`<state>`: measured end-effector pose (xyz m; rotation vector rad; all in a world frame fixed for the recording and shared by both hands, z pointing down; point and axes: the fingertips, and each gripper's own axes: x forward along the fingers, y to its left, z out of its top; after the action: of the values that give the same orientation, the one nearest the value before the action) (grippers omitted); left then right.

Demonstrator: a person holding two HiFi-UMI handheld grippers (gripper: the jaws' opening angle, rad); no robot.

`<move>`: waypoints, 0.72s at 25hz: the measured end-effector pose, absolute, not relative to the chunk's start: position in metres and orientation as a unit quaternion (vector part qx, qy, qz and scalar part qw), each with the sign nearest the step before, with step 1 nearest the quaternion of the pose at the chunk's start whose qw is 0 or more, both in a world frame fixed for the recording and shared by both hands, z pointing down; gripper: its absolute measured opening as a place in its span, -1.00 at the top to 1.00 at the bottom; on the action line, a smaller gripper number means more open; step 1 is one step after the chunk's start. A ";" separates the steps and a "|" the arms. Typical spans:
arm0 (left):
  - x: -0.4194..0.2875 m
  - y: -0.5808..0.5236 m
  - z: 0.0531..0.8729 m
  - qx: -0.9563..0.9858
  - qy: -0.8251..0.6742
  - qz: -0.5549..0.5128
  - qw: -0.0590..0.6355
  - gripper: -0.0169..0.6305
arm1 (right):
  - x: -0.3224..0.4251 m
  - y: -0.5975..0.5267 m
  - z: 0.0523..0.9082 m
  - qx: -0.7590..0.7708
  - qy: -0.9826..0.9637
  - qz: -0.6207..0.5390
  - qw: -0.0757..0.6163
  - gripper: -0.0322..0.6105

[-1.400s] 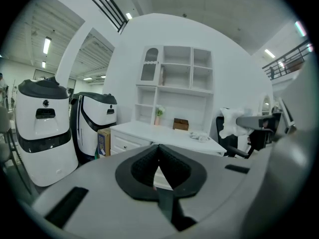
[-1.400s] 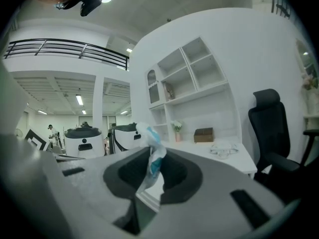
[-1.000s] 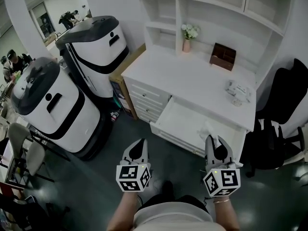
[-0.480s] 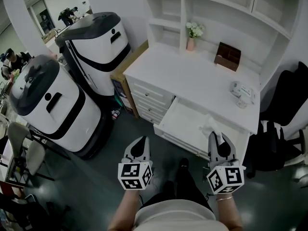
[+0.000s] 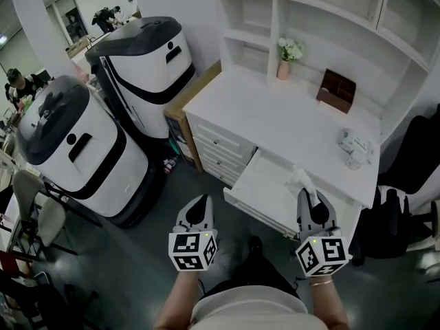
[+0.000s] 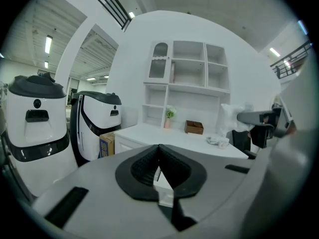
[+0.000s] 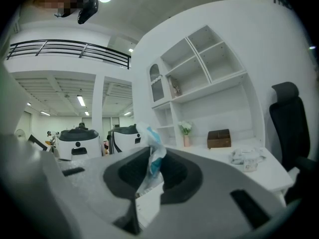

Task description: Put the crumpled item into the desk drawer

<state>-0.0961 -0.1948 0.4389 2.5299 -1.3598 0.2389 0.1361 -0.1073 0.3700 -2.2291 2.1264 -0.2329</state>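
A white desk (image 5: 289,119) stands ahead with one drawer (image 5: 261,184) pulled open toward me. My right gripper (image 5: 311,198) is shut on a crumpled white item (image 5: 300,179), which overlaps the drawer's right end in the head view. In the right gripper view that crumpled item (image 7: 149,133), white with blue marks, sticks up from between the pads of the right gripper (image 7: 153,156). My left gripper (image 5: 199,205) hangs over the dark floor left of the drawer. In its own view the left gripper (image 6: 158,148) is shut with nothing in it.
Two large white-and-black machines (image 5: 65,143) (image 5: 148,60) stand to the left, with a cardboard box (image 5: 182,108) beside the desk. A black office chair (image 5: 399,205) is at the right. On the desk are a brown box (image 5: 337,90), a flower vase (image 5: 284,60) and a mug (image 5: 354,150).
Both grippers have moved forward toward the desk. The open drawer now lies closer under the right gripper and its crumpled item. Neither gripper's jaws have changed.
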 end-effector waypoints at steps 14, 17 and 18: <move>-0.085 -0.245 0.438 0.853 -0.499 0.085 0.128 0.98 | 0.159 -0.171 0.380 -0.693 0.714 -0.093 0.032 0.73; -0.081 -0.252 0.438 0.850 -0.504 0.085 0.129 0.98 | 0.163 -0.183 0.383 -0.686 0.721 -0.096 0.031 0.73; -0.079 -0.254 0.439 0.848 -0.506 0.087 0.129 0.98 | 0.164 -0.187 0.385 -0.684 0.723 -0.098 0.030 0.73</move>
<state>-0.0795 -0.2544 0.4390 2.4665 -1.4707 0.2518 0.1644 -0.1868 0.3848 -2.1074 2.2277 -0.3030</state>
